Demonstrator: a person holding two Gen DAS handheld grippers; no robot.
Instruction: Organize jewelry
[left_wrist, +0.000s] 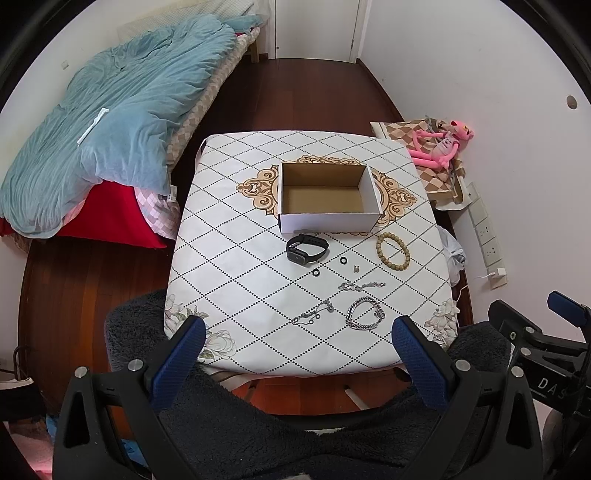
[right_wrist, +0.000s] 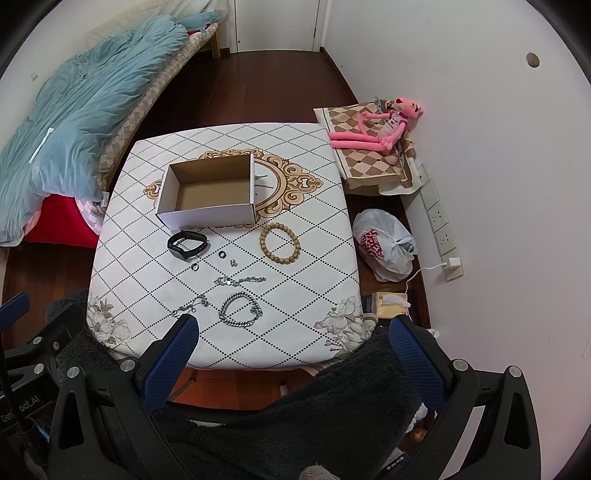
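Both wrist views high behind table (left_wrist: 258, 343) near edge, facing forward-down; right view offset rightward.

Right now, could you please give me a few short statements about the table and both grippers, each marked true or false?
1. The cardboard box is empty. True.
2. The black smartwatch lies inside the box. False: it lies on the tablecloth before it.
3. The left gripper is open and holds nothing. True.
4. The right gripper grips the wooden bead bracelet. False: it is open; the bracelet lies on the table.
5. The chunky silver chain bracelet lies nearest the grippers. True.
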